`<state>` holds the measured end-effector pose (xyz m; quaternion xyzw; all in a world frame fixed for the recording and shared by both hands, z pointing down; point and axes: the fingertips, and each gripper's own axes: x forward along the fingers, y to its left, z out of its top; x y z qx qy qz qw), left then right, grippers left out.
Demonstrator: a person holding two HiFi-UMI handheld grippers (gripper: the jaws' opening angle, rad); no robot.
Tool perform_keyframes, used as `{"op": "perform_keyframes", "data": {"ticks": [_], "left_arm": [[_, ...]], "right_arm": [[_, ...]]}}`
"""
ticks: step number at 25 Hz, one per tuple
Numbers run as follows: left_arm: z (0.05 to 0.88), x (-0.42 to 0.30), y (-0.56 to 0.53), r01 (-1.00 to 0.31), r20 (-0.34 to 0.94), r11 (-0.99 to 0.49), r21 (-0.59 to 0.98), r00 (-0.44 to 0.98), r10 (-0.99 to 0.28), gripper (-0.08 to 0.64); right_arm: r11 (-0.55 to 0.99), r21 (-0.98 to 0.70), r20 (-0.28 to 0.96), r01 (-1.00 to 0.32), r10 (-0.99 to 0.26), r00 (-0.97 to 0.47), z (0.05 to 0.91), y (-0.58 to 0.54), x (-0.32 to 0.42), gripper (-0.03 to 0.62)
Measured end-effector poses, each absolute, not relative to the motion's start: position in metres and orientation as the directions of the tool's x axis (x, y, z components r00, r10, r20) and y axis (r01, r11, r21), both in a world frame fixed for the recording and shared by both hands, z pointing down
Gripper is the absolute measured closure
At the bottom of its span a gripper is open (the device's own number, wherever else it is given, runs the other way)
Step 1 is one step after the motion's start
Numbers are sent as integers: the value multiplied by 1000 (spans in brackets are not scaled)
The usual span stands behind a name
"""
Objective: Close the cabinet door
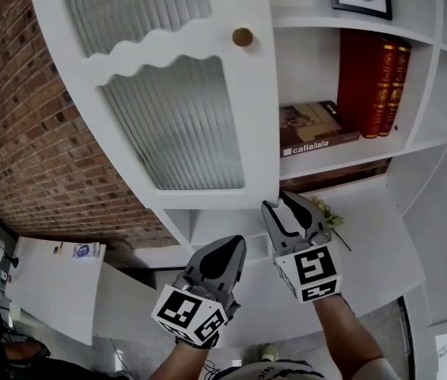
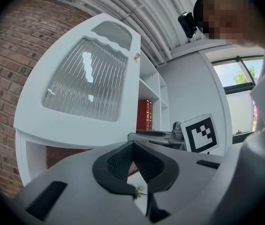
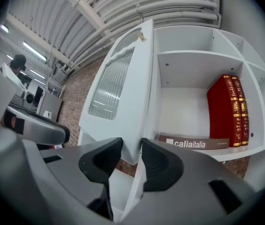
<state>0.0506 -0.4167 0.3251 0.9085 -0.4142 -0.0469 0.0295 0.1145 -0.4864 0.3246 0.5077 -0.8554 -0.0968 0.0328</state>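
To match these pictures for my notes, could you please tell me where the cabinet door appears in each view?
Head view: the cabinet door fills the upper left and centre, standing open.
Left gripper view: left of centre, its front facing the camera.
Right gripper view: centre, nearly edge-on, its lower corner between the right gripper's jaws.
Shared landmark: the red books, right of the door in every view.

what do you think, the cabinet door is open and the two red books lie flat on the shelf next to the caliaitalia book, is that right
Not quite: the right gripper view shows the two red books standing upright, not flat. The cabinet door is open and they are on the shelf next to the caliaitalia book.
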Motion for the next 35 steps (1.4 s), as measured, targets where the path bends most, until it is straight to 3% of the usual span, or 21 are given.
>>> {"op": "perform_keyframes", "data": {"ticks": [35], "left_arm": [[333, 22, -426, -787, -59, -608, 107, 605, -794, 549]], "right_arm": [[416, 233, -36, -879, -900, -435, 324, -536, 119, 468]]}}
